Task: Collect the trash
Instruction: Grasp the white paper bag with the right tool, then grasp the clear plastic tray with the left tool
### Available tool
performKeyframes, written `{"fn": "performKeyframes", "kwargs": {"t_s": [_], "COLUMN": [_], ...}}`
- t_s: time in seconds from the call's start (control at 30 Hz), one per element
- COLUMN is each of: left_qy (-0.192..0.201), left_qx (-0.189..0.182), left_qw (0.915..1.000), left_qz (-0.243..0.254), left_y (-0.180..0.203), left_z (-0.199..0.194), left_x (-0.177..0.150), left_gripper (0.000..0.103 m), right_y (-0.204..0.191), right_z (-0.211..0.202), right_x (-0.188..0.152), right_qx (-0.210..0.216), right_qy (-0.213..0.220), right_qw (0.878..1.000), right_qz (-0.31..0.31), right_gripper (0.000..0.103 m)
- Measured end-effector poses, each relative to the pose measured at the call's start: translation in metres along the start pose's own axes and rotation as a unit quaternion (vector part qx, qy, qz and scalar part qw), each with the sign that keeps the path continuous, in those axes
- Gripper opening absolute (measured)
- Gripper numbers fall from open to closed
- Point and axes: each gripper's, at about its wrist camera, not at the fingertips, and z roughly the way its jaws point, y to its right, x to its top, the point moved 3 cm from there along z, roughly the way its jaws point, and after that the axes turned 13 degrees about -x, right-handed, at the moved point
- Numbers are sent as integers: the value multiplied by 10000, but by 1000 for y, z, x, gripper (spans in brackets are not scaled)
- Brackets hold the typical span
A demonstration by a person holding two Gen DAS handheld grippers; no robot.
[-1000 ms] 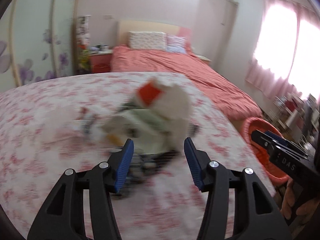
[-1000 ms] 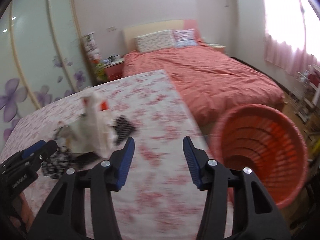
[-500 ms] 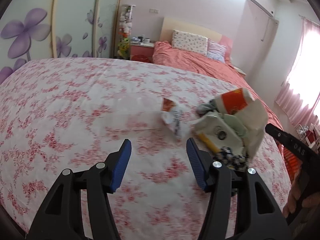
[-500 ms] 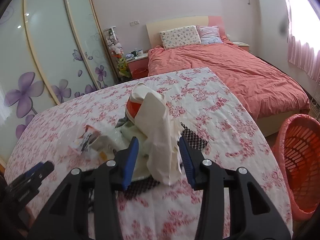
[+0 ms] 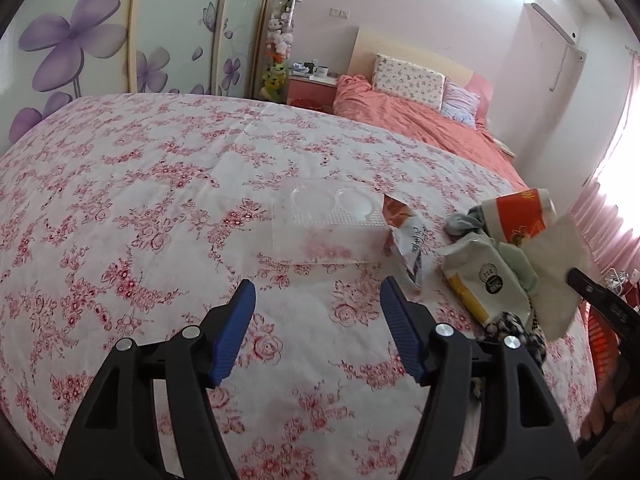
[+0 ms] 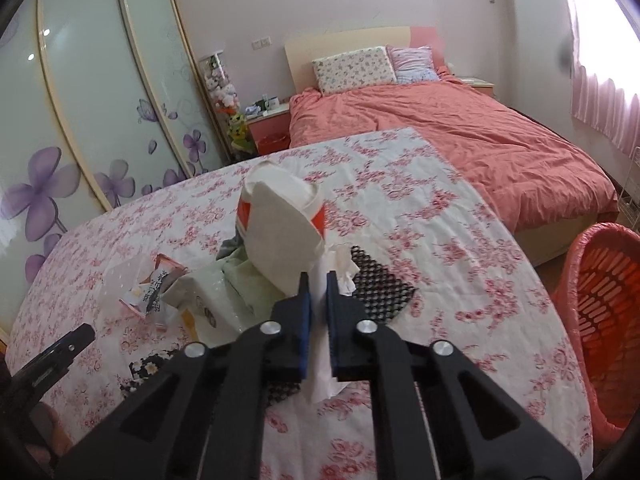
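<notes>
The left tool is held wide apart above the floral cloth of the desk, with nothing between its blue pads. Ahead of it, a clear tray lies flat on the cloth. Just right of the tray, a torn wrapper with red and white print is seen, touching the tray's right edge.

The right tool is clamped on a white napkin, which is pinched between the pads and hangs below them. Whether the napkin is lifted clear of the cloth cannot be told. In the left view the same napkin is seen at the right, with the black tip of the right tool against it.

The rest of the trash is heaped beside and behind the napkin: a crushed cup with orange bands, a white pouch with a round dark label, a pale green bag, and a black mesh lying flat to the right of the heap. A dark floral scrap is seen at the near edge of the heap.

An orange basket stands off the right edge of the desk, well apart from the heap. A bed with a coral cover is seen beyond the desk
</notes>
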Motion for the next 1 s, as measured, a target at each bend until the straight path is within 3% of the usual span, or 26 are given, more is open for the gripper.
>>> {"fn": "performKeyframes", "kwargs": {"t_s": [0.37, 0.73, 1.0], "left_qy": [-86, -301, -613], "left_qx": [128, 418, 452], "left_qw": [9998, 9986, 9970], "left_qz": [-134, -104, -149], "left_y": [-2, 4, 9], "left_z": [28, 60, 77], "left_x": [21, 47, 45], "left_gripper": [74, 81, 87], "right_y": [24, 29, 32], "right_z": [-31, -23, -19], "right_x": [1, -5, -6], "right_qx": [-225, -271, -274], "right_qy": [414, 257, 185], "right_qw": [9989, 9993, 9994], "right_qz": [38, -19, -31], "right_gripper": [5, 5, 5]}}
